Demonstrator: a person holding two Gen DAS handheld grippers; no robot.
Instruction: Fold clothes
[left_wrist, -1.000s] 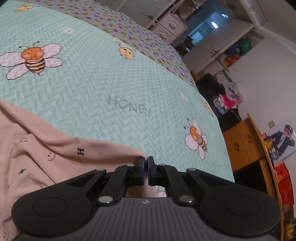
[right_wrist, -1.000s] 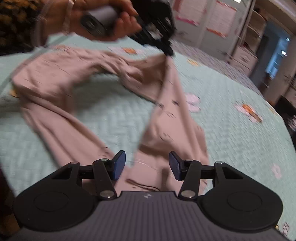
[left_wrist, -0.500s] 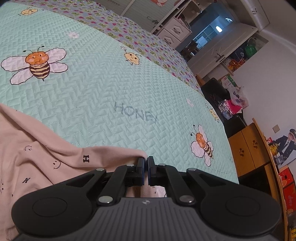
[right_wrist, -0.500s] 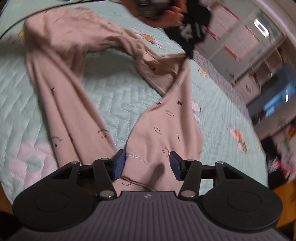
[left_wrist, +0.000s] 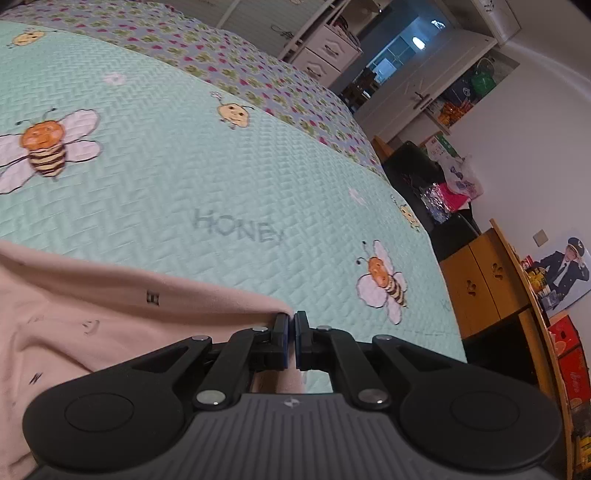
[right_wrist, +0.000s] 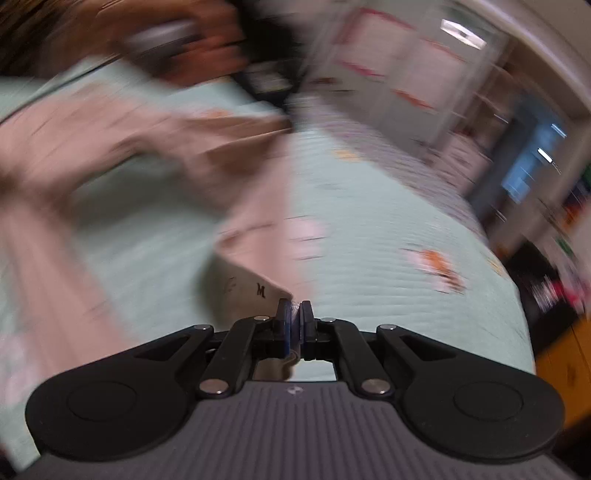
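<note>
Evidently we hold the pink garment (left_wrist: 92, 325) over the bed (left_wrist: 221, 177), left gripper (left_wrist: 294, 334) and right gripper (right_wrist: 294, 325) each clamped on an edge. That spreads it, likely for folding.

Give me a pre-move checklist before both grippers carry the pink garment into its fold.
1. Left gripper shut on garment edge: ok.
2. Right gripper shut on garment hem: ok.
3. Cloth taut between the two grips: cannot tell, right view is blurred.
4. Quilt ahead of left gripper free of objects: ok.
5. Garment lying flat, untwisted: cannot tell.
</note>
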